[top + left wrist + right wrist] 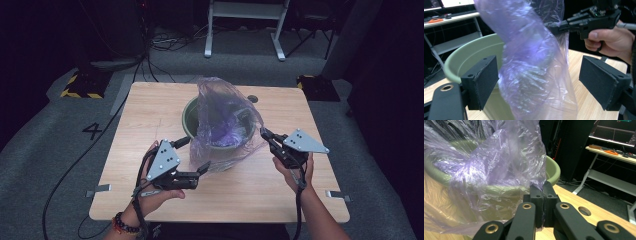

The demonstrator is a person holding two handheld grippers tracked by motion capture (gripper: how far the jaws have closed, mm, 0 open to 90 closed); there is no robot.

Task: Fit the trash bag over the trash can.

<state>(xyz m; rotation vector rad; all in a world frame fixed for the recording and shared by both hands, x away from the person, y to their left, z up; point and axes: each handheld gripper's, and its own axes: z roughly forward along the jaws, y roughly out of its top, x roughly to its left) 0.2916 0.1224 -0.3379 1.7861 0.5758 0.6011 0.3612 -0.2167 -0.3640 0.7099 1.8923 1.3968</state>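
Pinching purple bag (225, 120), right gripper (263, 133) level

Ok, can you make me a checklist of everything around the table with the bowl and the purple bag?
Surface: wooden table, with a round hole near its far edge.
Job's things: green bowl; thin purple plastic bag draped in and over it, one side standing up.
Clutter: nothing seen on the table.
Grippers: right gripper shut on the bag's edge; left gripper open, bag between its jaws, pads not pressing.
Cables: one trailing from each gripper; black cable on the floor at left.
Surroundings: grey carpet, a painted 4, white desk legs behind, dark room.
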